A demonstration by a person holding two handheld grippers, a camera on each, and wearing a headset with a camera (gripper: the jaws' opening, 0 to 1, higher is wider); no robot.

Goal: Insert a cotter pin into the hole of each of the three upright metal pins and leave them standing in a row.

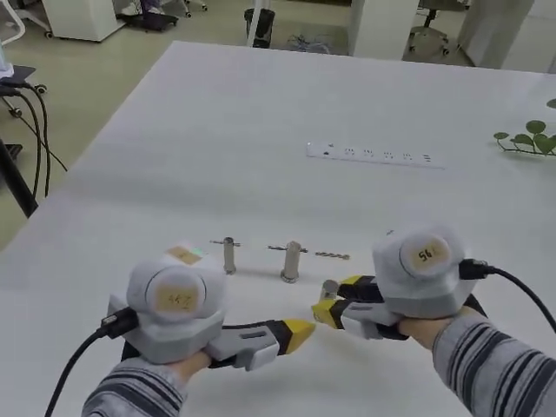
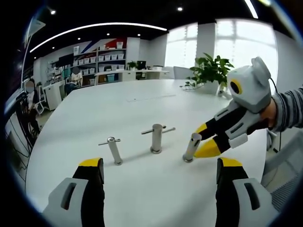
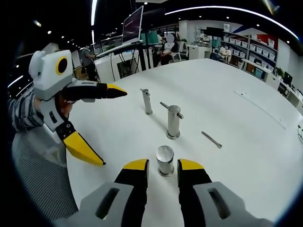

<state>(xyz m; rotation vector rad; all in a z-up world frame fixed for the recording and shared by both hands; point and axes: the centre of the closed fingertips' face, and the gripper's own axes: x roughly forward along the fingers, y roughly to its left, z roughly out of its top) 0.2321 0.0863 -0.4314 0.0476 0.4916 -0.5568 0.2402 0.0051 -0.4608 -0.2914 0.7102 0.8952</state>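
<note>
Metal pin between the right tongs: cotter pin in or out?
Out. The metal pin carries no crosspiece; a loose cotter pin lies on the table nearby.

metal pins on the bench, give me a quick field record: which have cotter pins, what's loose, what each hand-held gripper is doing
left pin: upright, cotter pin through it
middle pin: upright, cotter pin through it
right pin: upright, no cotter pin
loose cotter pin: lying on table behind right pin
right hand-held gripper: jaws either side of right pin, contact unclear
left hand-held gripper: open, empty
</note>
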